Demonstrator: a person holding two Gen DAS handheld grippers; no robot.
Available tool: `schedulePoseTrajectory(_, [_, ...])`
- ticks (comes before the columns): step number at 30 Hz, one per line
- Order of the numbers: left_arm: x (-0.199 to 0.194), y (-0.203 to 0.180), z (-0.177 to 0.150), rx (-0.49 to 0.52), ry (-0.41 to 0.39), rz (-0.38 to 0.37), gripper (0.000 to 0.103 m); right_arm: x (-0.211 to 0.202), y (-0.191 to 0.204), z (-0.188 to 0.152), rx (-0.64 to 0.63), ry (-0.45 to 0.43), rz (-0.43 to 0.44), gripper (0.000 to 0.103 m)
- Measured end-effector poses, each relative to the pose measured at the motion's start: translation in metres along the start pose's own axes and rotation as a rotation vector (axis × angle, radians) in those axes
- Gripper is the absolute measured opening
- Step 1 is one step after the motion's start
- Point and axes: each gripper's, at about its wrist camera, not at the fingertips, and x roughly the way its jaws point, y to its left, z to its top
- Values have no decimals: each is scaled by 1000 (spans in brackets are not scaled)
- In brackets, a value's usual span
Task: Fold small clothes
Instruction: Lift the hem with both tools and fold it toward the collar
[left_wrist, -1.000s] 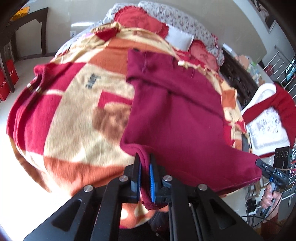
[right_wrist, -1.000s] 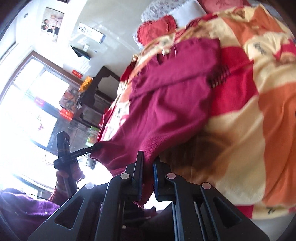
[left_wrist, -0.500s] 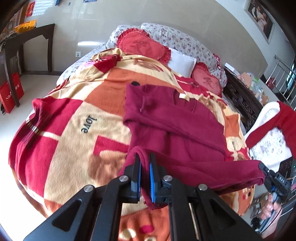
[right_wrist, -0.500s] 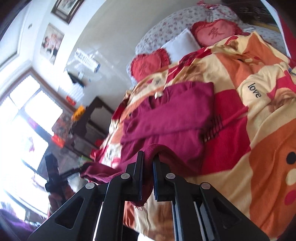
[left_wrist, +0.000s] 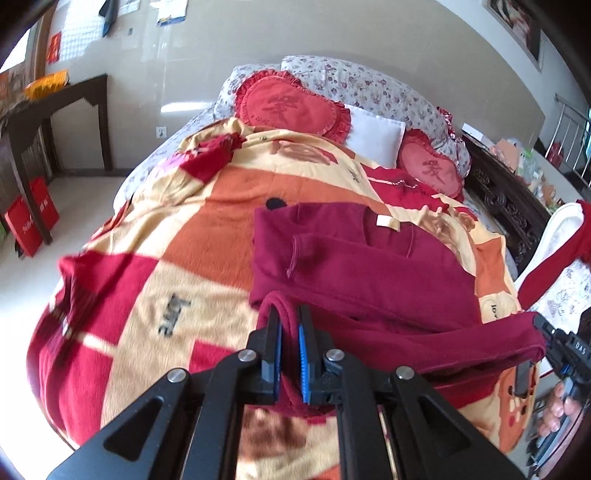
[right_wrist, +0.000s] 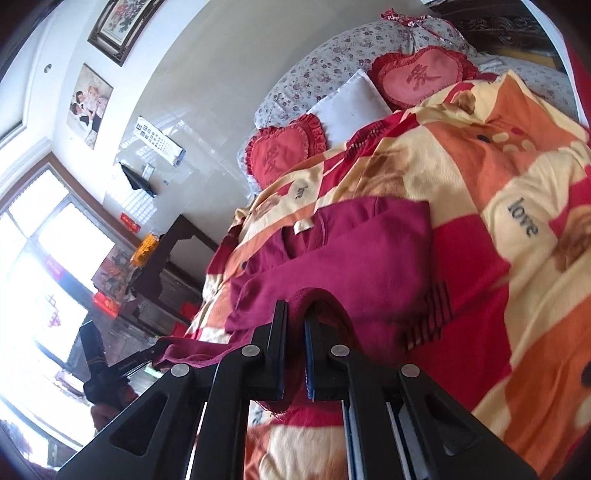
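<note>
Both claws, left (left_wrist: 290, 323) and right (right_wrist: 295, 321), clamp the sweater (left_wrist: 362, 266) hem, now carried up over the body: bottom fold underway.

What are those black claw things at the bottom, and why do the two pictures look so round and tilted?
Each claw is a two-finger gripper that a person holds, one per hand, with a wide round-lens camera on it. One picture looks along the left gripper, the other along the right gripper. A dark red sweater lies on a blanket spread over a bed, with heart-shaped cushions at its head. Both grippers are shut on the sweater's near edge, one at each end, lifting it for a fold.
</note>
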Motion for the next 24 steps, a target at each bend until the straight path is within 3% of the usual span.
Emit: schedulePoseTrajectory(24, [95, -28, 61, 73, 7, 115, 8, 91, -30, 71, -62, 43, -162, 0])
